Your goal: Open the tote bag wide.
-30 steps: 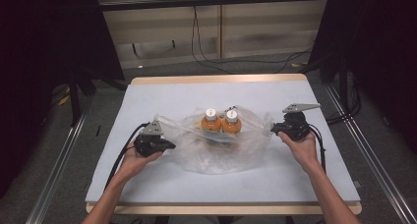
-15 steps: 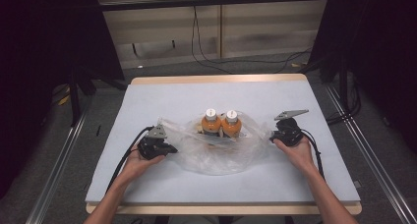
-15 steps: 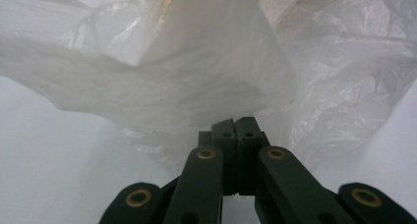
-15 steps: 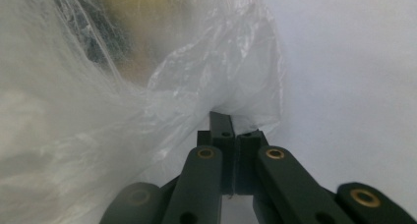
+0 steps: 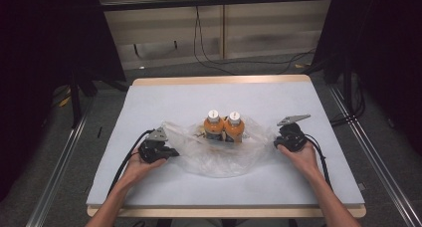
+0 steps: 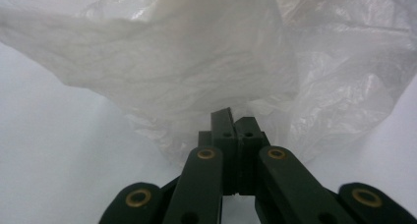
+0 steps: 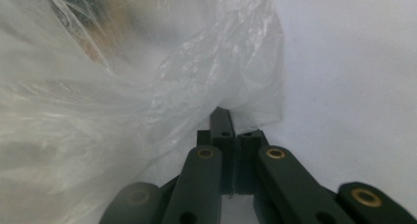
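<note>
Two orange bottles (image 5: 224, 128) with white caps stand side by side inside a clear plastic bag (image 5: 219, 155) on the white table (image 5: 209, 95). My left gripper (image 5: 175, 152) is shut on the bag's left edge (image 6: 196, 86). At the other side my right gripper (image 5: 275, 142) is shut on the bag's right edge (image 7: 216, 86). In each gripper view the black jaws meet with the crumpled film pinched between their tips. The bag is stretched between both grippers and lies low on the table.
The table's wooden rim (image 5: 219, 80) runs along the far side. Cables (image 5: 209, 48) trail on the floor behind the table. Metal rails (image 5: 363, 137) flank the table on both sides.
Both grippers have come toward the person and down, drawing the bag and bottles nearer the front edge. Each stays shut on its bag edge.
</note>
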A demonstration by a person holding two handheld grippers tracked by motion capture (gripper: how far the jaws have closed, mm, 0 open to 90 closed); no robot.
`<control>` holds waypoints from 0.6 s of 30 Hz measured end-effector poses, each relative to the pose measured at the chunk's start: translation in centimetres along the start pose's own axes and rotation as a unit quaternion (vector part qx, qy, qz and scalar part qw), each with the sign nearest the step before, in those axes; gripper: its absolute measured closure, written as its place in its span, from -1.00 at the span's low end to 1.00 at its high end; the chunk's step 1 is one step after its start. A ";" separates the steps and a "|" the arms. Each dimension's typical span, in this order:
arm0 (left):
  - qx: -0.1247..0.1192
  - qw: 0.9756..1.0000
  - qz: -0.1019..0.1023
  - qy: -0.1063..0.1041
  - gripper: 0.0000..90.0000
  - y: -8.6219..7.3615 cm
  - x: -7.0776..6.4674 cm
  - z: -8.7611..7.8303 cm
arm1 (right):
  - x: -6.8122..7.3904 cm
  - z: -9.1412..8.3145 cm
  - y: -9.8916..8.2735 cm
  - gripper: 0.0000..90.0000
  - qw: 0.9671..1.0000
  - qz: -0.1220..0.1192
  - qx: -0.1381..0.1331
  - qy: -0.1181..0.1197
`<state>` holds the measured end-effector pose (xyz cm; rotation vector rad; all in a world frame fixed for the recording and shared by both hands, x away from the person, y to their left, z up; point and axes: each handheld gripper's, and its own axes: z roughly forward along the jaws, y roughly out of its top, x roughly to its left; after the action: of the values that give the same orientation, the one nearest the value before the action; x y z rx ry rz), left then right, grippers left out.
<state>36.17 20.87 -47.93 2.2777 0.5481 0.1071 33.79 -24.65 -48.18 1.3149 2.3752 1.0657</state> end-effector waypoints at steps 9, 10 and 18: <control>-0.044 0.999 -0.013 0.000 0.69 0.1 -0.9 -1.8 | 0.3 -1.3 0.1 0.30 0.999 0.005 -0.035 0.014; -0.055 0.998 -0.015 -0.001 0.66 0.1 -1.1 -2.5 | 0.5 -1.9 0.0 0.18 0.999 0.004 -0.047 0.022; -0.079 0.997 -0.024 0.013 0.37 -0.6 -2.0 -4.1 | 1.4 -4.2 -0.7 -0.24 0.997 0.000 -0.075 0.036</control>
<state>33.16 23.15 -45.37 2.1120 0.5864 0.1523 30.39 -25.77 -45.49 1.2450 2.2945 1.2849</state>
